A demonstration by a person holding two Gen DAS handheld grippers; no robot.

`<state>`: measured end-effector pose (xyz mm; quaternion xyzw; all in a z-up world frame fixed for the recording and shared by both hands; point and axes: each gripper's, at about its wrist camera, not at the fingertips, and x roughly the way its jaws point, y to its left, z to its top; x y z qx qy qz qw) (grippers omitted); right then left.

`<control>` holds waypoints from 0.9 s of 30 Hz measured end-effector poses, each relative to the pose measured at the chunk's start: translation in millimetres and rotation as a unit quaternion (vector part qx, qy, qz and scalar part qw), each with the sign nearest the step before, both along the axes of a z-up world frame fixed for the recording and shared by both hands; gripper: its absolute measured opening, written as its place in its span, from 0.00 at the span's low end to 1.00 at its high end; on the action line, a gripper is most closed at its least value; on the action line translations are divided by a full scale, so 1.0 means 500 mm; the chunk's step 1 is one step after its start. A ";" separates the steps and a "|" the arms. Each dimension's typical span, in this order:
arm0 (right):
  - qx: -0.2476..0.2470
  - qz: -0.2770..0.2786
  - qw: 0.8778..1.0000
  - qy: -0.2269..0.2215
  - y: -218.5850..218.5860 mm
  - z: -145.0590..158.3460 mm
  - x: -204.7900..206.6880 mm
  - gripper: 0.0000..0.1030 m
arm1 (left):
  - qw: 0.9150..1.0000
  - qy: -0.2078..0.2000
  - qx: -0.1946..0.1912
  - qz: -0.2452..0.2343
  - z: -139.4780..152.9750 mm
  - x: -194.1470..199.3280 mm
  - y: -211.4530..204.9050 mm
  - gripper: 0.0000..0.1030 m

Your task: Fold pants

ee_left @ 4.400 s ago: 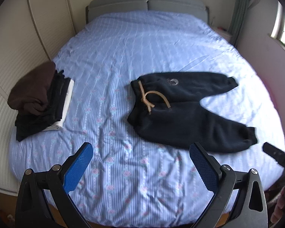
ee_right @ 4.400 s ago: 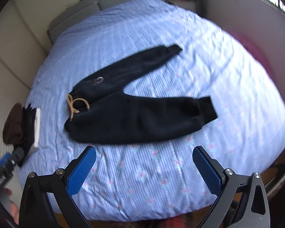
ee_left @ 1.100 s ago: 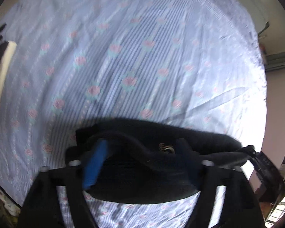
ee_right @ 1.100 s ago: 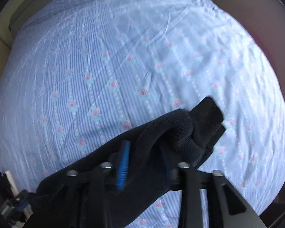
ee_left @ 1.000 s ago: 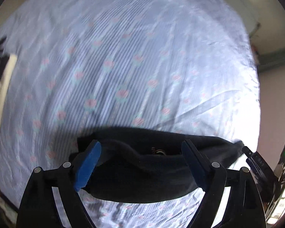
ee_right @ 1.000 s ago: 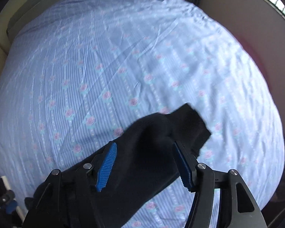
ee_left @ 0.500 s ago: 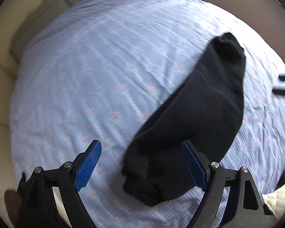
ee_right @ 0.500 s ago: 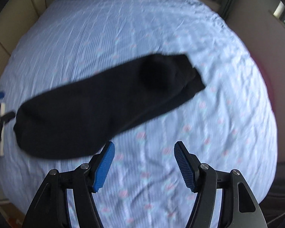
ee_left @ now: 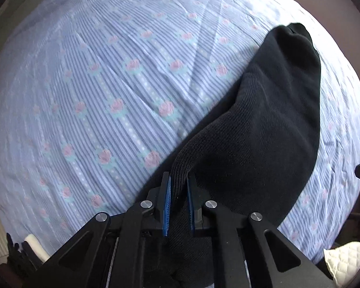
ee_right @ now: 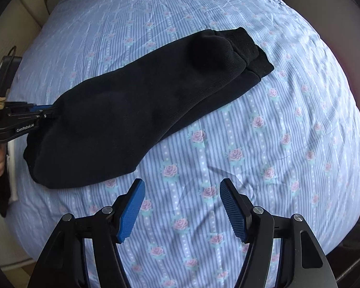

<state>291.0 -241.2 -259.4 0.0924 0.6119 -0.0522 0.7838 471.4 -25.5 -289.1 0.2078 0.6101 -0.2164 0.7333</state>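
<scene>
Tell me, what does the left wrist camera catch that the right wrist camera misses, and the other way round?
Only the left wrist view shows the left gripper up close, shut on the waist end of the pants, plus a white quilted cloth at the lower right. Only the right wrist view shows the right gripper open and empty above the bedsheet, and both stacked leg cuffs. Both show the black pants lying folded lengthwise on the flowered sheet.

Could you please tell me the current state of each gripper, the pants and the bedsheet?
left gripper: shut on the waist end of the pants.
right gripper: open, empty, above the bedsheet.
pants: folded lengthwise, legs stacked, lying flat.
bedsheet: spread out, lightly creased.
</scene>
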 end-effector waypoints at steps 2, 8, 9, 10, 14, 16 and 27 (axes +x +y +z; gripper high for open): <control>0.003 -0.007 1.000 -0.001 -0.005 0.003 0.002 0.64 | 1.000 -0.011 0.001 0.011 0.008 0.009 -0.001 0.13; 0.001 -0.015 1.000 0.000 -0.008 -0.001 0.023 0.64 | 0.998 -0.001 0.064 0.029 -0.063 0.047 -0.014 0.13; 0.001 -0.013 1.000 -0.001 -0.006 -0.001 0.027 0.64 | 0.997 -0.002 0.072 0.031 -0.071 0.050 -0.019 0.13; -0.001 -0.008 1.000 -0.003 -0.003 0.000 0.031 0.64 | 0.996 -0.005 0.081 0.032 -0.078 0.047 -0.026 0.13; 0.006 0.017 1.000 -0.014 0.008 0.002 0.037 0.64 | 0.995 -0.021 0.094 0.037 -0.076 0.032 -0.039 0.18; 0.015 0.037 0.999 -0.016 0.014 0.001 0.037 0.64 | 0.996 -0.031 0.075 0.047 -0.048 0.022 -0.026 0.29; 0.089 0.099 0.991 -0.008 0.061 -0.060 0.066 0.57 | 0.956 -0.067 -0.031 0.282 0.063 -0.172 0.216 0.59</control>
